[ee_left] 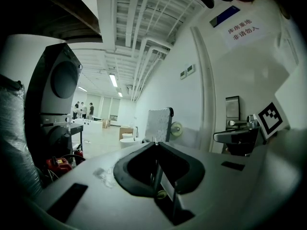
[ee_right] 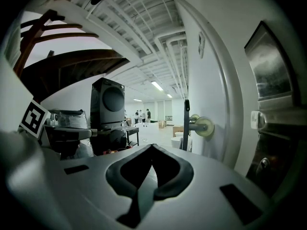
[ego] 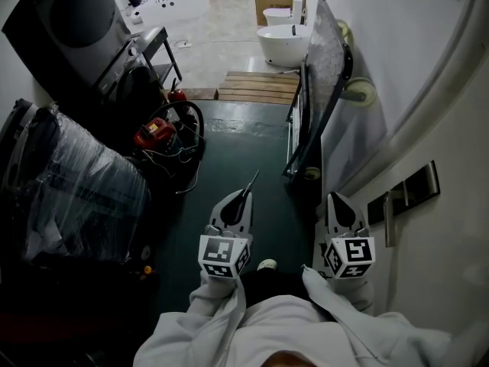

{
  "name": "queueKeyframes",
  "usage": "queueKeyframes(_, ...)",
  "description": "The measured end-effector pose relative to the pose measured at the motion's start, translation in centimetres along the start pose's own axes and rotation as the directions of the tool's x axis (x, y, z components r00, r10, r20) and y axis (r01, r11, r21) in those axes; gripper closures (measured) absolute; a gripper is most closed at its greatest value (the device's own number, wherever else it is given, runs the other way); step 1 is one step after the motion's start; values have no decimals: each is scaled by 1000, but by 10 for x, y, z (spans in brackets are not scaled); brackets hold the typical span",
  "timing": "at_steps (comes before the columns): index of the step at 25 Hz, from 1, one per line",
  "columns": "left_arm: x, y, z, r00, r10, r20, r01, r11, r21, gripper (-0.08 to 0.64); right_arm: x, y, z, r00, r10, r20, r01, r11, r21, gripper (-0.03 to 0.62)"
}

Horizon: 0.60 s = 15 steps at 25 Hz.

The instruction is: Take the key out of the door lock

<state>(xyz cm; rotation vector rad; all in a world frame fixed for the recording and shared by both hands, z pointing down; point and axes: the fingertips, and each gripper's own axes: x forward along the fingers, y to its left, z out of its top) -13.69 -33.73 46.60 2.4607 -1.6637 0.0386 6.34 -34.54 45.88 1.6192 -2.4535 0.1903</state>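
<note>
Clearly, left gripper point(ego: 244, 197) jaws tight on the key point(ego: 252, 180), mostly hidden; right gripper point(ego: 337, 199) jaws together, empty.

Lighting: dim, cool; ceiling strip lights point(ee_left: 113, 80) brightest. Head view: floor point(ego: 252, 151) dark. Gripper views: fisheye bending, black corners, near left gripper point(ee_left: 156, 143) soft.

Head view looks down; all views share washer point(ego: 72, 21).

Pale grey sleeves point(ego: 220, 303); grey left gripper point(ego: 244, 197), right gripper point(ego: 337, 199)
</note>
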Motion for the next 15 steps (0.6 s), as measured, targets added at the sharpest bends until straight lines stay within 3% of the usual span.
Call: queueKeyframes(15,9,4,-12,1000,-5,-23,4,1000,-26,534,0,4,-3,1000,2,-8,-1,999,32,541)
